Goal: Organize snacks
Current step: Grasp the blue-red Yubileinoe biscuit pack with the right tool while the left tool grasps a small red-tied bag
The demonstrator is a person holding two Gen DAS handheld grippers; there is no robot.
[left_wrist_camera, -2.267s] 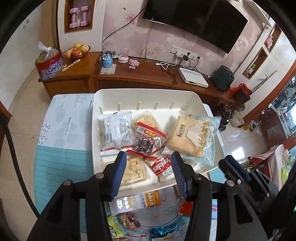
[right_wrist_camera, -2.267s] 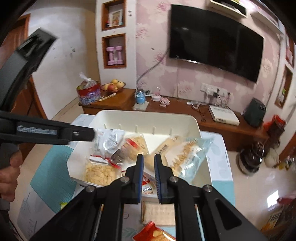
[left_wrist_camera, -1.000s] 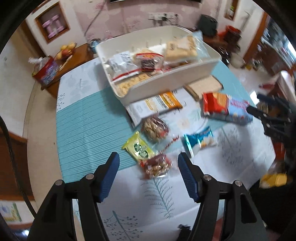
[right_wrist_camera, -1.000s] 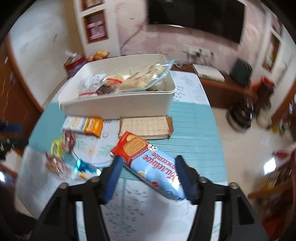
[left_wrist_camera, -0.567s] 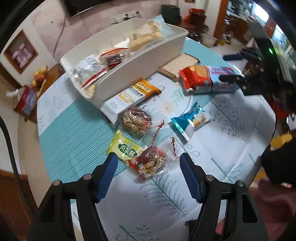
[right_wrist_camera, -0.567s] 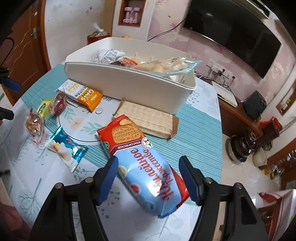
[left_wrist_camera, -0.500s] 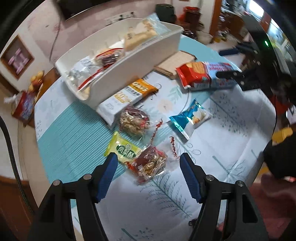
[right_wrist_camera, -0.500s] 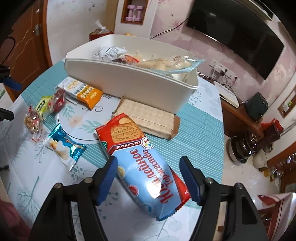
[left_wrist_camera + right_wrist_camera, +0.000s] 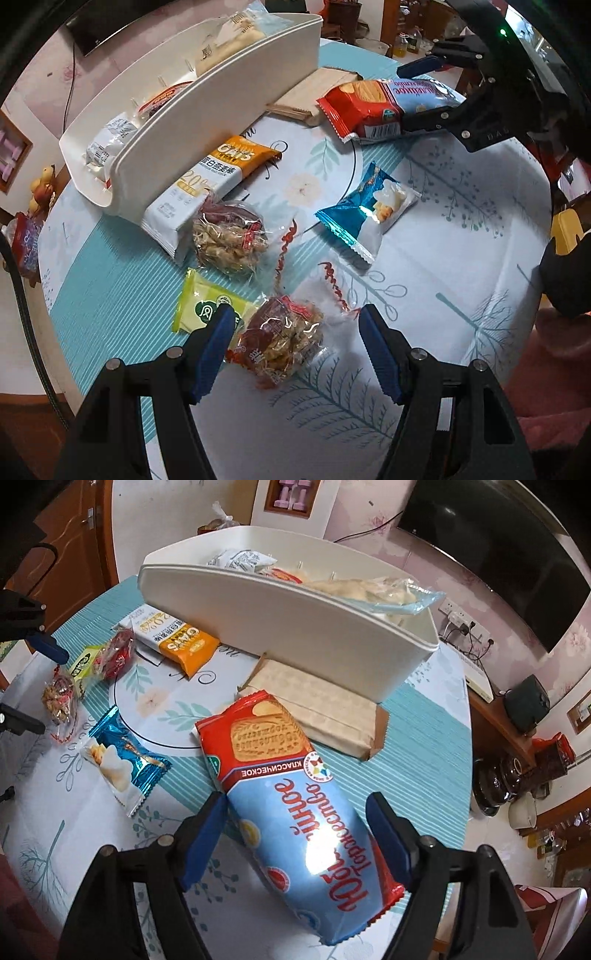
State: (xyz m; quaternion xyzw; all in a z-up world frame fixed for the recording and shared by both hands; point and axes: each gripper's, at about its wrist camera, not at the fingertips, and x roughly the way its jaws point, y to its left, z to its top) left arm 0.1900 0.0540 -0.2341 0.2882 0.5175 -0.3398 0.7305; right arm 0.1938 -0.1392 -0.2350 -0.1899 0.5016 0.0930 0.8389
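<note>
A: While the biscuit pack (image 9: 295,805) lies on the desk (image 9: 424,775), which step is reached?
B: Pickup; the right tongs (image 9: 295,834) are being opened astride it, untouched. The bin (image 9: 295,627) is seen at twelve o'clock.
A: The left tongs (image 9: 295,347)?
B: Spread over a nut candy (image 9: 280,339); closing is needed.

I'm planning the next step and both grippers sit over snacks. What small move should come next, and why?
Probably lower both a little further and close. The left gripper is open astride the clear nut-candy packet, pads not pressing. The right gripper is opening around the biscuit pack, which lies flat on the table beside the white bin, not gripped.
</note>
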